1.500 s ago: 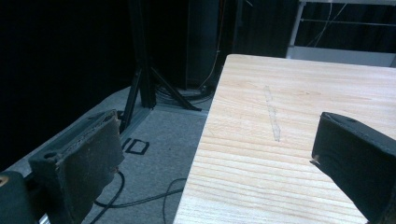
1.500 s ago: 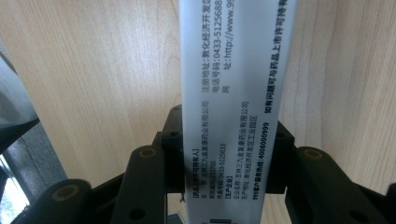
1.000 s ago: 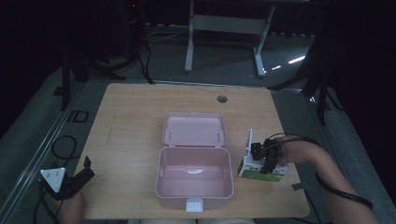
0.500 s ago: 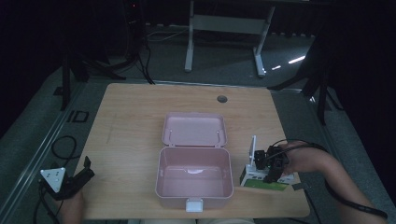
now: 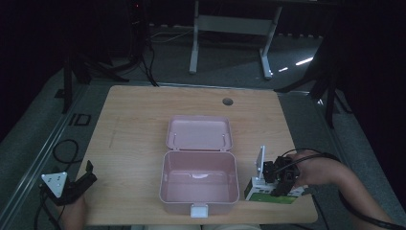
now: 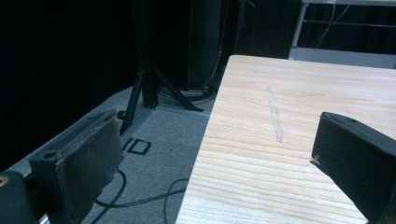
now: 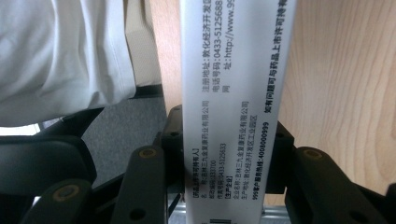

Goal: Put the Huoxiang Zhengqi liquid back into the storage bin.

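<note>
While the right gripper (image 5: 282, 178) pinches the white-and-green cardboard medicine box (image 7: 232, 107) between its jaws near one end, the box could pivot and clip the open pink plastic case (image 5: 199, 179) rim just beside the jaws. Left gripper (image 5: 76, 184) idle, jaws spread, off the worktop (image 5: 139, 120) corner.

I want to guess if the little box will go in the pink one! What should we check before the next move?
1. Right tongs shut on the medicine box: ok, pads press both sides.
2. Pink case open: ok, lid lies back flat.
3. Room inside the case: ok, nothing in it that I can make out.
4. Path from box to case: ok, bare table between them.
5. Left tongs out of the way: ok, open at the table's left edge.
6. Box flaps closed: cannot tell.
</note>
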A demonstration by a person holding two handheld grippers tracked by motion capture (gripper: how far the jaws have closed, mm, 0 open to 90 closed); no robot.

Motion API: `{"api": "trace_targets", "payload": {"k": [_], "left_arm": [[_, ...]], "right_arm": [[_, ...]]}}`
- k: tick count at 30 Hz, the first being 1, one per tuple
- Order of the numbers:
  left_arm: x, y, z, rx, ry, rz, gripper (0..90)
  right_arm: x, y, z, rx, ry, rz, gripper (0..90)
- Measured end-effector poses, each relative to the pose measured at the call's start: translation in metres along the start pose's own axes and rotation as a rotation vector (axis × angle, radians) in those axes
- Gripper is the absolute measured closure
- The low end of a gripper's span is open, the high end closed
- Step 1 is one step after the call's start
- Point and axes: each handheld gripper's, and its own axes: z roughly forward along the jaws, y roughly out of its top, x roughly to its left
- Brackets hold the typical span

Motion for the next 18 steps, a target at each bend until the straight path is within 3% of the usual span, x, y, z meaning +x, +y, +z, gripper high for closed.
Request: {"api": "trace_targets", "payload": {"k": [16, 18], "left_arm": [[0.0, 0.0, 0.0, 0.002, 0.002, 0.0, 2.0], [0.0, 0.0, 0.0, 0.002, 0.002, 0.001, 2.0]], "right_arm": [[0.015, 0.0, -0.041, 0.015, -0.041, 0.006, 61.8], [0.015, 0.0, -0.047, 0.026, -0.047, 0.026, 61.8]]}}
